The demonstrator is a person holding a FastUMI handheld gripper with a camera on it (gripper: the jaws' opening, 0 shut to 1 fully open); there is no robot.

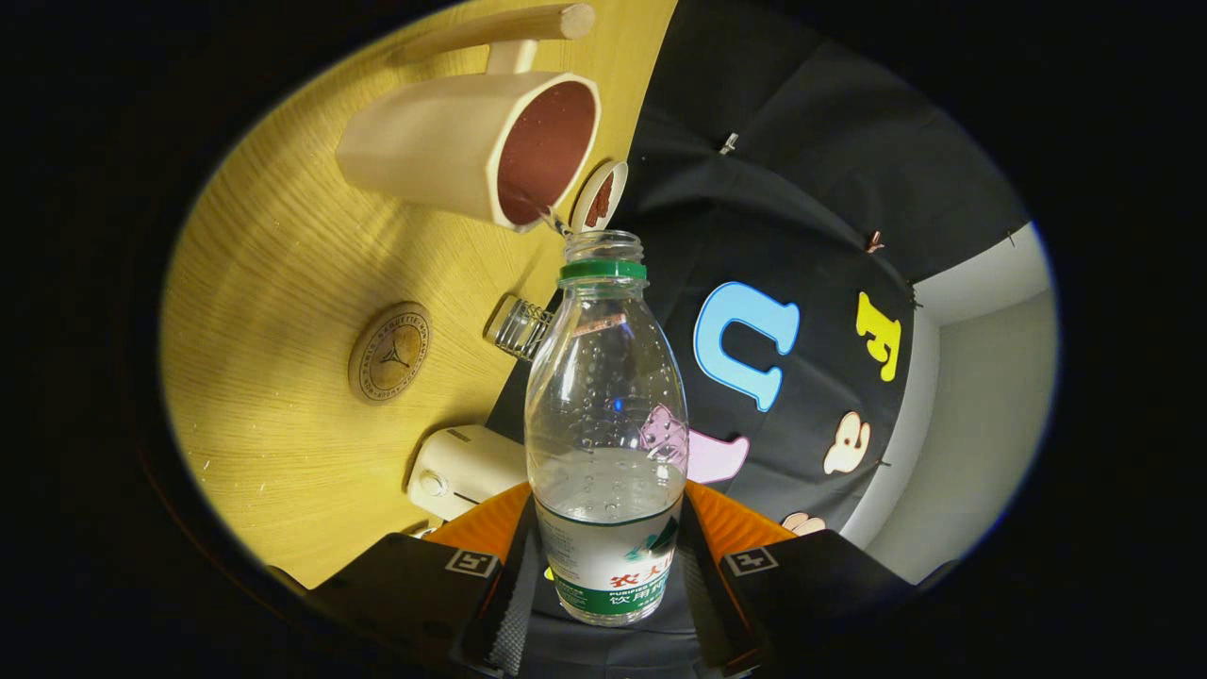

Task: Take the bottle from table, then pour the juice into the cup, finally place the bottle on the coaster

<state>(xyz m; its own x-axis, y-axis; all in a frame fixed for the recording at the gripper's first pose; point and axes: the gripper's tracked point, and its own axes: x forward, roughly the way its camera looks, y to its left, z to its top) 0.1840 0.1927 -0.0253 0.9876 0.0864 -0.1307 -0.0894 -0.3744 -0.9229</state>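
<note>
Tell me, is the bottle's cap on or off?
Off. The bottle, clamped between the gripper's fingers, has a bare, open neck above its green ring, and it points at the cup.

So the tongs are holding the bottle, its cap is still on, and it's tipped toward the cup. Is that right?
Not quite. The cap is off: the gripper view shows the bottle with an open mouth above its green ring. The rest holds: the tongs grip the bottle on both sides, and it is tipped toward the cup.
</note>
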